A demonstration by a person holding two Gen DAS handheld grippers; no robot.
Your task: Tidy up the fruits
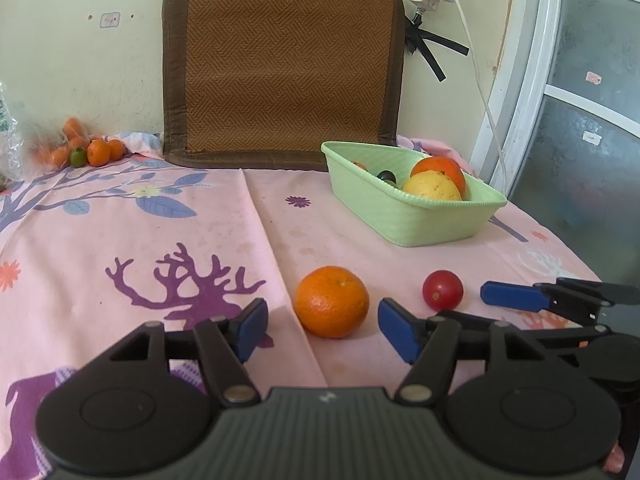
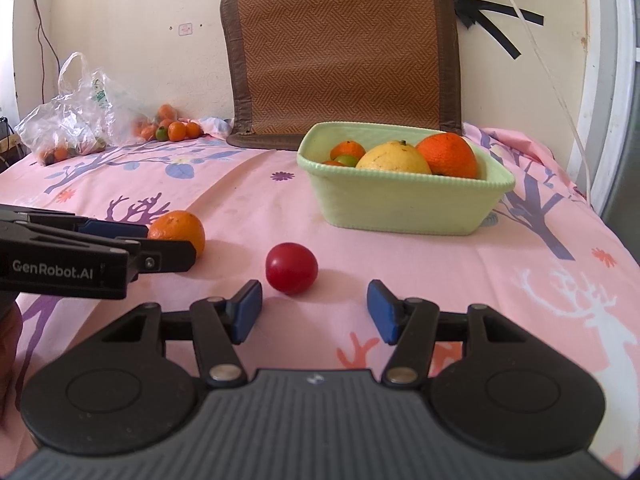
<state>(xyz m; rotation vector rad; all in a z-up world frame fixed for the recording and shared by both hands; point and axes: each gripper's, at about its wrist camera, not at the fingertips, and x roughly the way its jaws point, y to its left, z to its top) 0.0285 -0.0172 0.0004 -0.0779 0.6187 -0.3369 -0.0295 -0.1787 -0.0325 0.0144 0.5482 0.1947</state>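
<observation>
An orange [image 1: 331,302] lies on the pink cloth just ahead of my open left gripper [image 1: 323,330], between its blue pads but a little beyond them. A small red tomato [image 2: 291,268] lies just ahead of my open right gripper [image 2: 315,312], nearer its left pad. The orange also shows in the right wrist view [image 2: 178,232], partly behind the left gripper. The tomato also shows in the left wrist view [image 1: 443,290]. A green basket [image 2: 404,210] at the back right holds an orange, a yellow fruit and smaller fruits.
A woven brown mat [image 2: 340,48] leans on the wall behind the basket. A clear plastic bag [image 2: 76,112] and several small oranges [image 2: 172,128] lie at the back left. A white cable [image 2: 548,68] hangs at the right by a door frame.
</observation>
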